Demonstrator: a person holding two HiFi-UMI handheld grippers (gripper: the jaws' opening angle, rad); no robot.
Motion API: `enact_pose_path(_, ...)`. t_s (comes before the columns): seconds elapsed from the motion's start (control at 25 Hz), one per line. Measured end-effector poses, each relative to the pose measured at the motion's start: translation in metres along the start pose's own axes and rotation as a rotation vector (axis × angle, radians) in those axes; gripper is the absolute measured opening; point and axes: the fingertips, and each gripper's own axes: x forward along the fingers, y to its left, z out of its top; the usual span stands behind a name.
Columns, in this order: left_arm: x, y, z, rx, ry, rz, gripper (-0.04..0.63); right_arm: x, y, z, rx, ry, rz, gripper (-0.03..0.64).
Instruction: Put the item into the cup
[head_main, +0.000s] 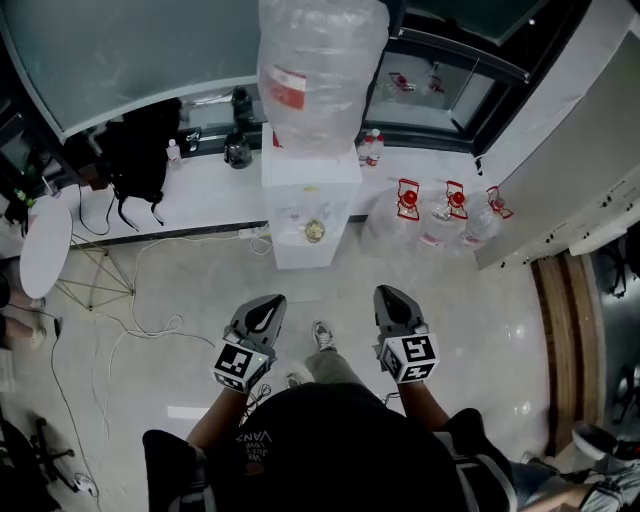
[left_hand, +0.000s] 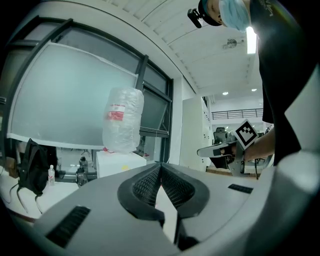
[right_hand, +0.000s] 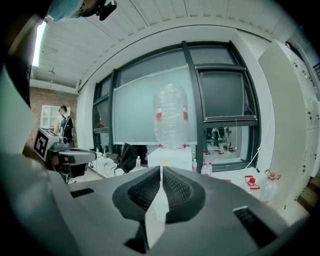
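Observation:
I make out no cup and no loose item for certain. A small round yellowish thing (head_main: 314, 231) sits in the tap recess of the white water dispenser (head_main: 310, 215); what it is I cannot tell. Both grippers hang at waist height over the floor, pointing at the dispenser. My left gripper (head_main: 268, 302) is shut with nothing between its pads (left_hand: 150, 182). My right gripper (head_main: 388, 296) is also shut and empty, its pads (right_hand: 175, 187) pressed together. A big clear bottle (head_main: 320, 70) stands upside down on top of the dispenser.
A low white ledge (head_main: 200, 205) runs along the window, carrying a black bag (head_main: 140, 150) and small bottles (head_main: 370, 147). Large water jugs with red handles (head_main: 440, 215) stand right of the dispenser. Cables (head_main: 130, 330) trail over the floor at left, near a white round table (head_main: 45, 245).

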Motion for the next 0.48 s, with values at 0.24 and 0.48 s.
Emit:
enact_pose_path(0.24, -0.015, -0.003, -0.003, -0.024, 0.009, 0.023, 0.02, -0.009, 0.013, 0.005, 0.012, -0.011, 0.036, 0.048)
enact_pose_path(0.48, -0.023, 0.0, -0.002, -0.027, 0.003, 0.043, 0.019, -0.009, 0.025, 0.009, 0.025, -0.029, 0.053, 0.046)
